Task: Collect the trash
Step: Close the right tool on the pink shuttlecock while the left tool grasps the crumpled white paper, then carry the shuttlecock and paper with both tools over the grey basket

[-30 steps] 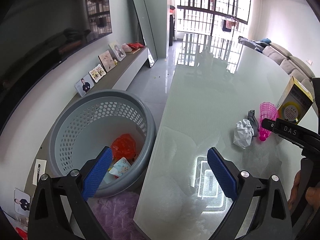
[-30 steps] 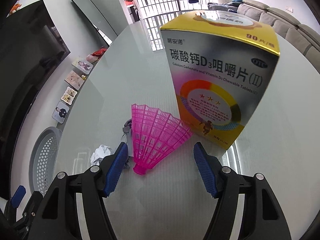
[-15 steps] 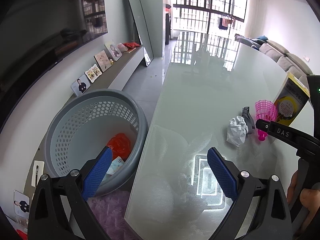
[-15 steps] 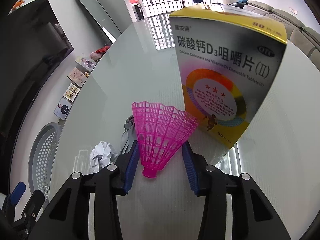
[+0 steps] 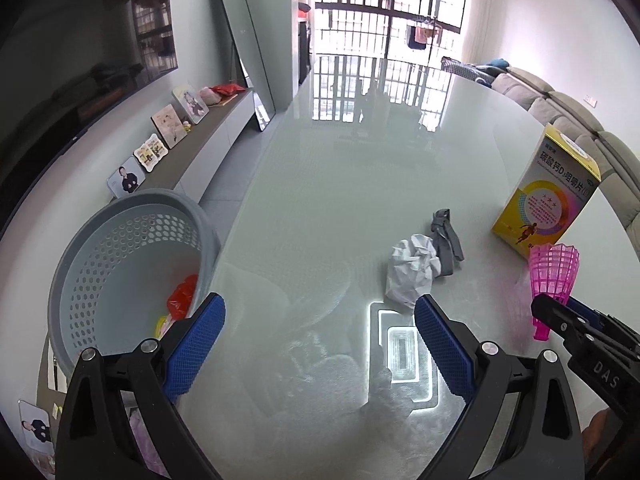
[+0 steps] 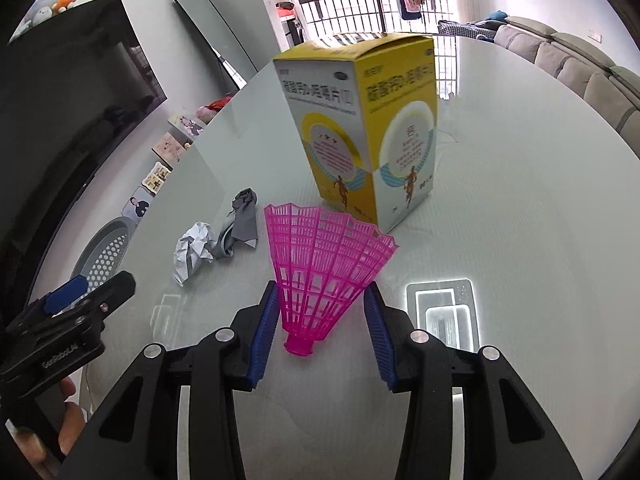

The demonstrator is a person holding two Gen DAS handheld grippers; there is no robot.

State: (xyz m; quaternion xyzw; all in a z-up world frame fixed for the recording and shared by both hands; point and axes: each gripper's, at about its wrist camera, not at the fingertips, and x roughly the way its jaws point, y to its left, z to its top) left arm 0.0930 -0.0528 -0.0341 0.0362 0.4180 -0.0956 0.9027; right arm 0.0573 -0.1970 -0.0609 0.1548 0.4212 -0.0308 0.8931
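Note:
A pink plastic shuttlecock (image 6: 324,256) stands cone-down between the blue pads of my right gripper (image 6: 320,308), which is shut on its skirt. In the left wrist view the same shuttlecock (image 5: 554,272) shows at the right edge, in the right gripper (image 5: 556,314). My left gripper (image 5: 318,308) is open and holds nothing, over the glass table. A crumpled white paper ball (image 5: 412,272) lies just beyond its right finger. A grey cloth scrap (image 5: 446,240) lies against the paper. The grey perforated basket (image 5: 132,204) sits low to the left, with red and yellow trash inside.
A tall yellow and silver tablet box (image 6: 368,128) stands upright on the table right behind the shuttlecock. The table edge runs beside the basket (image 6: 104,248). A low cabinet with photo frames (image 5: 160,148), a leaning mirror and a sofa (image 6: 580,68) surround the table.
The right jaws closed on the shuttlecock and drew it back from the box. The left gripper shifted right, away from the basket and toward the paper ball, staying open.

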